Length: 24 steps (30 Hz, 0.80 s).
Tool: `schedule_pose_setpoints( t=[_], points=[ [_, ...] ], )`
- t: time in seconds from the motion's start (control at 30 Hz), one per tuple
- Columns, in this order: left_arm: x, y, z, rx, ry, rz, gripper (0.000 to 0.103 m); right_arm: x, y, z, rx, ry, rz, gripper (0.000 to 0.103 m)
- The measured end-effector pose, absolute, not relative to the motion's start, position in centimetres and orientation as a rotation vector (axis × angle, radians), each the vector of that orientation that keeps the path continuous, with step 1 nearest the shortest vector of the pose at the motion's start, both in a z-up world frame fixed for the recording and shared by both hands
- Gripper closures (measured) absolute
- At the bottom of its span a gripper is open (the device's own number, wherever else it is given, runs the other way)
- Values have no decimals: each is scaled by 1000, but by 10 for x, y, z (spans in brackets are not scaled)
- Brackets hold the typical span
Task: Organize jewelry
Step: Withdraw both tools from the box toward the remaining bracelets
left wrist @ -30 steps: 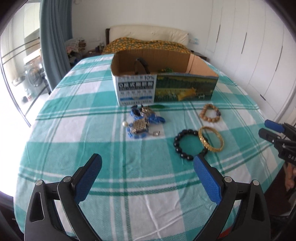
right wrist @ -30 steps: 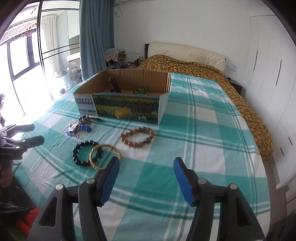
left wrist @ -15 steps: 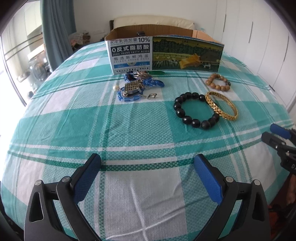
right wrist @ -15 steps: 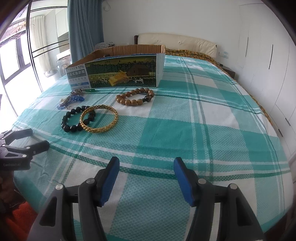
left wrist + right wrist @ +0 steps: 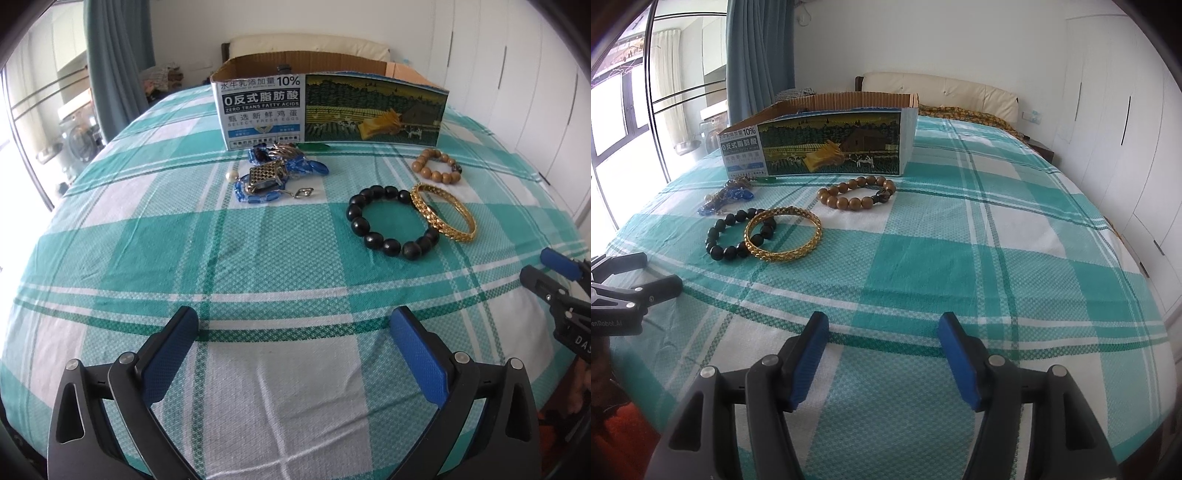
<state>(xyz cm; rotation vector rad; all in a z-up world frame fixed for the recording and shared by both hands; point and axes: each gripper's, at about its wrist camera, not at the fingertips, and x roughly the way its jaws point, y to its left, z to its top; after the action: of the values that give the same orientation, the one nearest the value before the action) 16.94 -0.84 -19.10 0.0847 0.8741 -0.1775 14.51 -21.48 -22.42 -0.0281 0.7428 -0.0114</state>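
Checked teal-and-white cloth [image 5: 280, 387] covers the surface on which the jewelry is laid out before a printed cardboard box [image 5: 332, 107], with a bed and wardrobe doors behind. At far left, a tangled heap of blue beads and metal pieces [image 5: 271, 175] is seen just in front of the box, a loose pearl [image 5: 231, 176] beside it. Further right, a black bead bracelet [image 5: 391, 221] and a gold bangle [image 5: 443, 212] overlap, touching; a brown bead bracelet [image 5: 437, 170] lies apart, nearer the box. The left gripper [image 5: 295, 347] is held low with fingers spread wide and empty; the right gripper [image 5: 882, 350] is likewise parted, more narrowly, with nothing between its pads. Trouble is judged likeliest at the overlap, where one ring could be dragged along with the other, and in the heap, where snagged strands might be lifted together or the pearl sent rolling.
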Motion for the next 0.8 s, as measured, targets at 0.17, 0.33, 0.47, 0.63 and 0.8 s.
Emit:
schedule_pose_setpoints(
  t=[0.17,0.33,0.47,0.63,0.8],
  points=[
    [170,-9,-191,81,874,-172,1,143,-214,-226,-26,722,-14,39],
    [169,-9,-191,74,874,-164,0,144,-213,-226,-22,715,-22,39],
    [168,-9,-191,72,865,-163,1,144,-213,-226,-19,715,-28,39],
    [170,-9,-191,70,872,-158,0,147,-213,-226,-16,725,-35,38],
    [171,-10,-191,65,898,-137,0,148,-212,-225,-14,743,-42,37]
  ],
)
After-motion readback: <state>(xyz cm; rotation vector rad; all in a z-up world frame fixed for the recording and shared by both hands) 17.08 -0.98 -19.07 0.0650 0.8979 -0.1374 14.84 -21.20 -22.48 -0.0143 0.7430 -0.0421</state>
